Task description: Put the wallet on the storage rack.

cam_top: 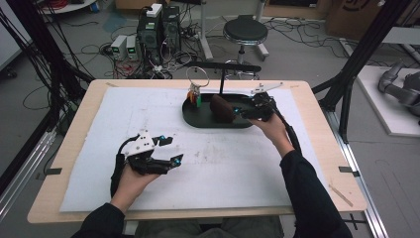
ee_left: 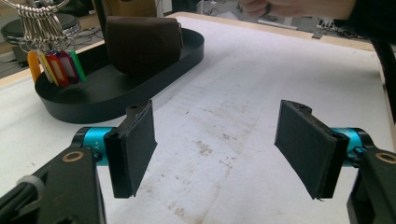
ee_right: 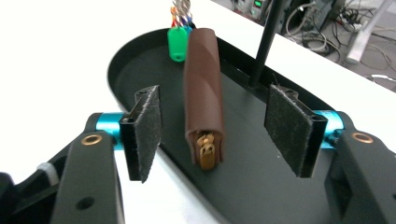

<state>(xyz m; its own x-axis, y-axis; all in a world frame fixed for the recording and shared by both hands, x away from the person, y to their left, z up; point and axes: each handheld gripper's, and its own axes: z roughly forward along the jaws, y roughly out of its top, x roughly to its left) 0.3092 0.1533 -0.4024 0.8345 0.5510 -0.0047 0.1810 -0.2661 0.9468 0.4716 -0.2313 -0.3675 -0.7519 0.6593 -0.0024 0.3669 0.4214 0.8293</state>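
A: Report the pouch position.

B: The brown pouch [ee_right: 203, 93] stands on its edge inside the black oval tray [ee_right: 140, 56], zipper pull towards the right tool. The tray rests on the white mat [cam_top: 148, 114] covering the table [cam_top: 74, 124].

A: State of the right tool?

B: The right tool [ee_right: 212, 126] sits at the tray's near end with its jaws apart. The pouch lies between the pads [ee_right: 144, 130], but neither pad touches it; a clear gap shows on both sides.

A: And the left tool?

B: The left tool [cam_top: 168, 150] is held over the mat, well apart from the tray on the person's side. Its jaws are spread wide with nothing between them.

A: What else is in the tray?

B: A key ring [cam_top: 197, 76] with coloured tags [ee_left: 56, 67] hangs just beside the pouch at the tray's far end. A black post [ee_right: 266, 42] rises from the tray beside the pouch.
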